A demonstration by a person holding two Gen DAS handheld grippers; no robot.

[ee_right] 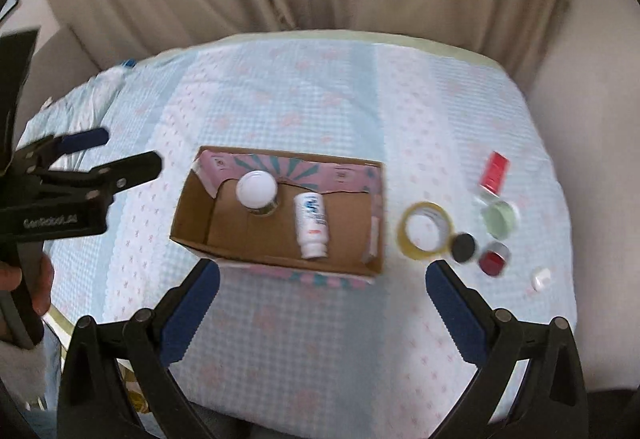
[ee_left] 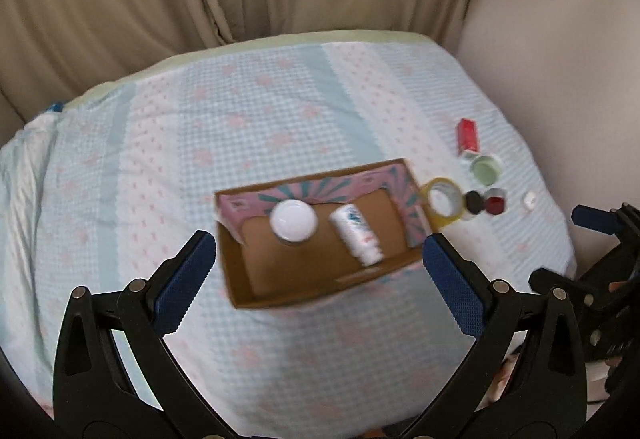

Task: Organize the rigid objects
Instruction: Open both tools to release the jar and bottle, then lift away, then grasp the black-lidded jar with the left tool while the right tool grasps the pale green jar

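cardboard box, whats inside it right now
Inside the cardboard box are a round jar with a white lid, standing upright, and a white bottle lying on its side. The rest of the floor looks bare; the jar's contents are hidden by its lid.

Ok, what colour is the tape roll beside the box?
Yellowish, translucent tape roll, just right of the cardboard box; clearest in the right wrist view.

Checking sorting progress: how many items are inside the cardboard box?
2: a white-lidded round jar standing at the back left, and a white plastic bottle lying mid-right. None seems hidden.
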